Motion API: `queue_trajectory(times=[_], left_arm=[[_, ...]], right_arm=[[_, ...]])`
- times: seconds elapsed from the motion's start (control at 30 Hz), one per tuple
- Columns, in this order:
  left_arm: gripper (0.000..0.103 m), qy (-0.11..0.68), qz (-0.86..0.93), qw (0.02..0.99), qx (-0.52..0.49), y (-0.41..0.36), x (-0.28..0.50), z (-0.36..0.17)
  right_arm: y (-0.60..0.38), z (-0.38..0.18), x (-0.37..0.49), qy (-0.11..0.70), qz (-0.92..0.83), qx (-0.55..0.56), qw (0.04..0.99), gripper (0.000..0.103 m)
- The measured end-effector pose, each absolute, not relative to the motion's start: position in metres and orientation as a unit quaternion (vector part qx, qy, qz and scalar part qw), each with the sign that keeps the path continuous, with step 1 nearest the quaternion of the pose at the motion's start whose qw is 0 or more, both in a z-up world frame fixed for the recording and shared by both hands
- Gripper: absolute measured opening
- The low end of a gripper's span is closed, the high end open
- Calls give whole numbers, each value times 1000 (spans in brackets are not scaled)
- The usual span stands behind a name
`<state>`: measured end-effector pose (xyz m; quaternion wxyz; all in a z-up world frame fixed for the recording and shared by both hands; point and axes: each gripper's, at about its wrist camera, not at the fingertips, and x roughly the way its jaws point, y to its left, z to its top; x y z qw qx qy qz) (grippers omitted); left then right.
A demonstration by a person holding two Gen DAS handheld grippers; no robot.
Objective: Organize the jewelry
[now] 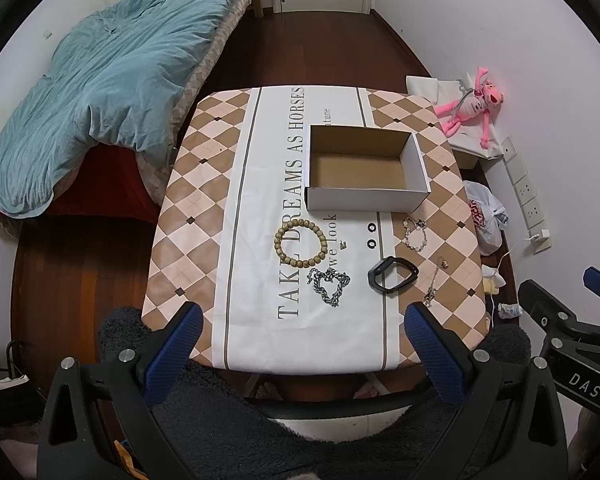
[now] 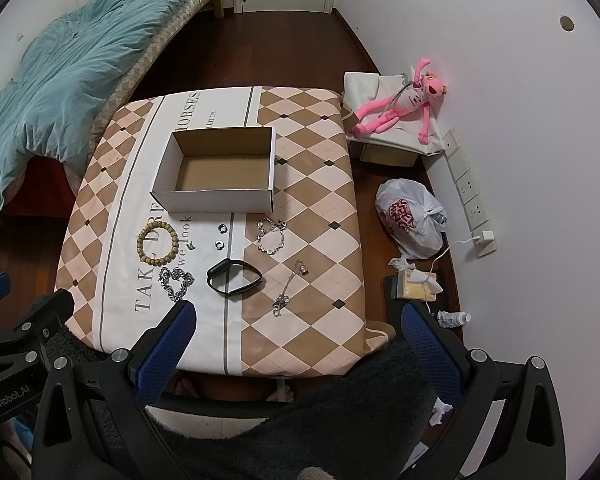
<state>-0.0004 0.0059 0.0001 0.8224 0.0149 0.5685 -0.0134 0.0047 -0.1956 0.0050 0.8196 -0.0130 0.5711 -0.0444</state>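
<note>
An open, empty cardboard box [image 1: 364, 168] [image 2: 220, 172] stands on the table. In front of it lie a wooden bead bracelet [image 1: 300, 242] [image 2: 158, 243], a silver chain [image 1: 329, 283] [image 2: 176, 280], a black wristband [image 1: 392, 274] [image 2: 234, 276], two small rings [image 1: 371, 236] [image 2: 221, 236], a crystal bracelet [image 1: 416, 233] [image 2: 271, 236] and a thin necklace [image 1: 435, 282] [image 2: 290, 288]. My left gripper [image 1: 300, 320] and right gripper [image 2: 296, 320] are open and empty, held high above the table's near edge.
The table has a checked cloth [image 1: 204, 184] [image 2: 320, 216]. A bed with a blue duvet [image 1: 100, 80] is to the left. On the right floor lie a pink plush toy [image 2: 400, 108], a plastic bag [image 2: 410, 216] and a power strip [image 2: 470, 196].
</note>
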Motion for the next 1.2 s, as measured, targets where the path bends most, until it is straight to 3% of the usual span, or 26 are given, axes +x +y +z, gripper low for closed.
queue_trajectory(times=[1.2], left_arm=[[103,561,-15,827,8,0,8,13]], right_arm=[[-195,15,9,567,-45,-14,822,103]])
